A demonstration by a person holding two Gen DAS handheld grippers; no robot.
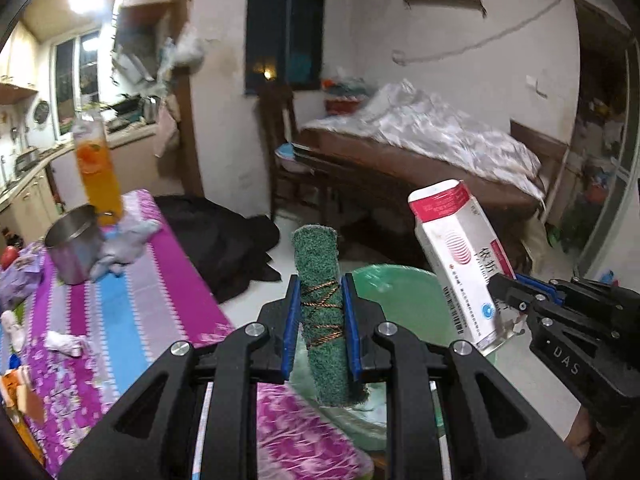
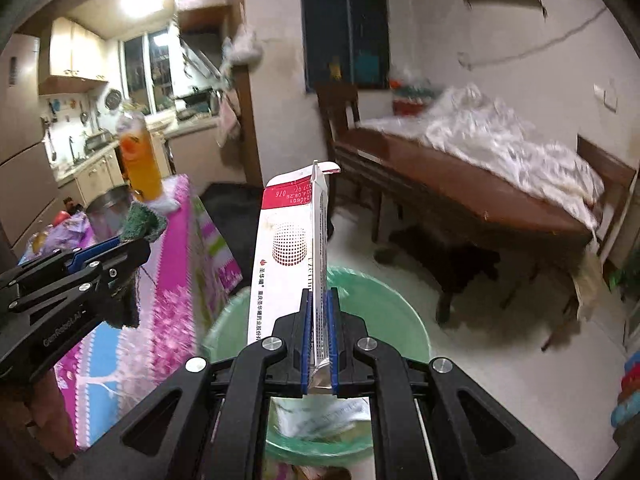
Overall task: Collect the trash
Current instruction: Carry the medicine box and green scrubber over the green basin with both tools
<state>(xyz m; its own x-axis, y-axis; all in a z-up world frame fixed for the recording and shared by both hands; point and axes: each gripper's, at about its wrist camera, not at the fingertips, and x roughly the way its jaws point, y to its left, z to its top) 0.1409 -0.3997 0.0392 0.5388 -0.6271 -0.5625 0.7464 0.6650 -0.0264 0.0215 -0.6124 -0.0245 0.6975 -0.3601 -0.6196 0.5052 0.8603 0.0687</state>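
Observation:
My left gripper (image 1: pixel 321 280) is shut on a rolled green scouring pad (image 1: pixel 318 252) wound with copper wire, held upright between the blue pads. The right gripper (image 2: pixel 319 294) is shut on a flattened white and red medicine box (image 2: pixel 286 240), which stands up from its jaws. Both hang over a green bin with a plastic liner (image 2: pixel 400 300) on the floor beside the table, with paper lying inside it. In the left wrist view the box (image 1: pixel 460 256) and right gripper (image 1: pixel 504 284) are at the right, and the bin (image 1: pixel 404 292) is beyond the pad. The right wrist view shows the left gripper (image 2: pixel 136 246) at the left.
A table with a pink and blue cloth (image 1: pixel 132 300) carries an orange drink bottle (image 1: pixel 100 172), a steel mug (image 1: pixel 74 244) and crumpled tissues (image 1: pixel 120 248). A dark cloth (image 1: pixel 228 248) lies on the floor. A wooden bed with a white sheet (image 1: pixel 420 160) stands beyond the bin.

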